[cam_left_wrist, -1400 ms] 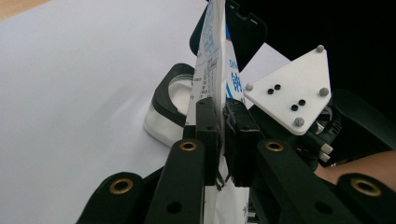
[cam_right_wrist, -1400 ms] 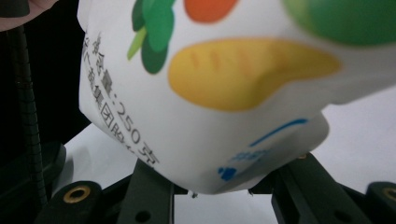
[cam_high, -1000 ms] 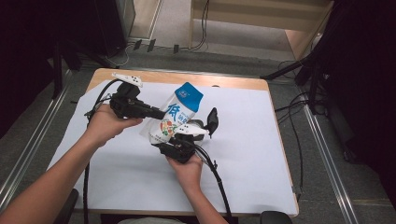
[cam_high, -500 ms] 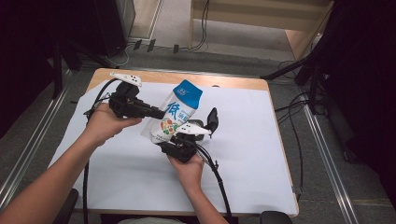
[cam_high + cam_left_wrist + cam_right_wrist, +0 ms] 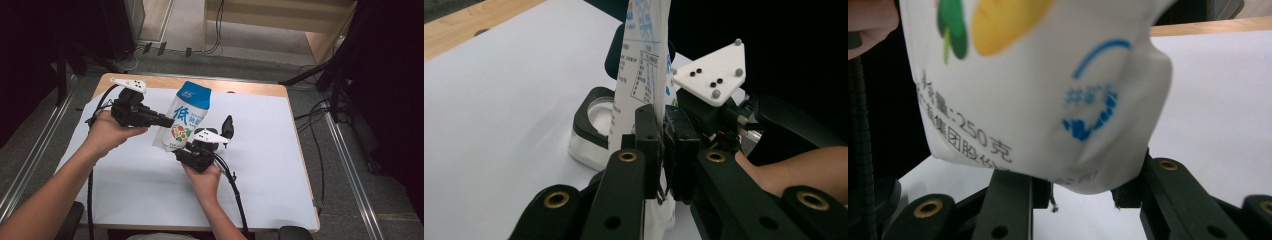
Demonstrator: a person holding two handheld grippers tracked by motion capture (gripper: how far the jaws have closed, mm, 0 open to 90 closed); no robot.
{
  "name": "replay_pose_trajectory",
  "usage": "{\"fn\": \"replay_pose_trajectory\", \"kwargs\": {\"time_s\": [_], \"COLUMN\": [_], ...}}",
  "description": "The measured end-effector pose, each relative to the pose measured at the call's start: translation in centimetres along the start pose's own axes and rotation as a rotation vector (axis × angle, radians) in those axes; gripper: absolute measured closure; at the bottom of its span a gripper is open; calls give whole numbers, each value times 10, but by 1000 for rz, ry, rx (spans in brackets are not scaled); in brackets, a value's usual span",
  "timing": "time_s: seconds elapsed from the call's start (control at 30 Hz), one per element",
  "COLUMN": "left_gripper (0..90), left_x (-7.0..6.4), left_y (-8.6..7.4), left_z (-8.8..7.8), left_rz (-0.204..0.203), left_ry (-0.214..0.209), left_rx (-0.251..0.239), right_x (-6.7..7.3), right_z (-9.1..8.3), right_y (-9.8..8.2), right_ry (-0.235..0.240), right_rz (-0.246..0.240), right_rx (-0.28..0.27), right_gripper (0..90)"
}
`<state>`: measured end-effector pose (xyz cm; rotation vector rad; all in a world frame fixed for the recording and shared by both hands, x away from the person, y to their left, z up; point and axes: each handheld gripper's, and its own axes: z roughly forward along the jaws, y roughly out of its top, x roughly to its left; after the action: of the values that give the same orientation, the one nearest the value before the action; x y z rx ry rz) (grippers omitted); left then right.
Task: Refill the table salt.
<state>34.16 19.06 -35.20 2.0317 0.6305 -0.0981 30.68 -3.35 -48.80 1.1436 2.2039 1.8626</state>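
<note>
Left tool (image 5: 162,120): your jaws are clamped flat on the side edge of the white soft plastic pouch with the blue top (image 5: 184,117).
Right tool (image 5: 192,150): your jaws are pressed in on the pouch's bottom corner, the film bulging between them.
Pouch: held tilted above the white-covered table (image 5: 260,150), blue top pointing away from you.
Change: none to note over the last second; both grips and the pouch look as they did.
Meaning: likely a steady two-handed hold, ready for the next move.
Nearby: a small clear jar with a black rim (image 5: 591,125) stands on the table just behind the pouch.
</note>
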Motion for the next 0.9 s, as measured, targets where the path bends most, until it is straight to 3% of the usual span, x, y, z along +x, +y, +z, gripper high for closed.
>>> {"fn": "replay_pose_trajectory", "kwargs": {"time_s": [0.57,0.77,0.9], "left_gripper": [874,900,900], "left_x": [0,-1,-1], "left_y": [-11,-13,-14], "left_z": [-13,-13,-13], "left_rz": [27,37,36], "left_ry": [-4,11,44], "left_rx": [12,9,-1], "right_x": [-10,-11,-11], "right_z": [-12,-11,-12], "right_y": [9,10,11], "right_ry": [-33,-34,-30], "right_rz": [-13,-17,-19], "right_rx": [-1,18,27], "right_gripper": [681,679,673]}}
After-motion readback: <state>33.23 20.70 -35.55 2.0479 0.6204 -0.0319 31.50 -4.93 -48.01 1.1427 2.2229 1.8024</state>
